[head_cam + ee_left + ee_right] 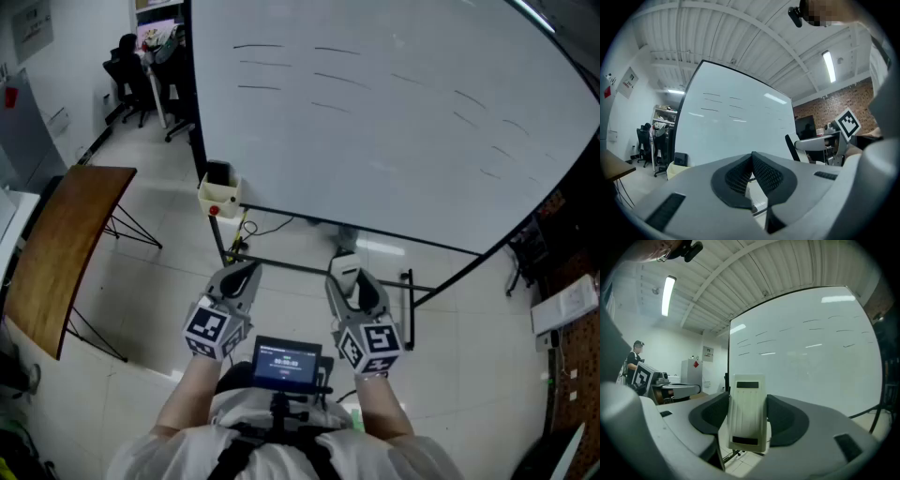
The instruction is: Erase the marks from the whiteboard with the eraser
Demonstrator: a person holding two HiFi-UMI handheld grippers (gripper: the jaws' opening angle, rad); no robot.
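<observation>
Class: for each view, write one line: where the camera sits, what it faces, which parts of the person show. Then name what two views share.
Head view: on the head, looking steeply down at the whiteboard; forearms, left gripper and right gripper show.
Left gripper view: on that gripper, facing the whiteboard; its shut jaws show.
Right gripper view: on that gripper, facing the whiteboard; its jaws clamp the eraser.
Shared: every view shows the whiteboard.

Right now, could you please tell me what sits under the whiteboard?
Under the whiteboard I see its black stand rail, a cream box by the lower left corner and loose cables. Anything behind it is covered.
</observation>
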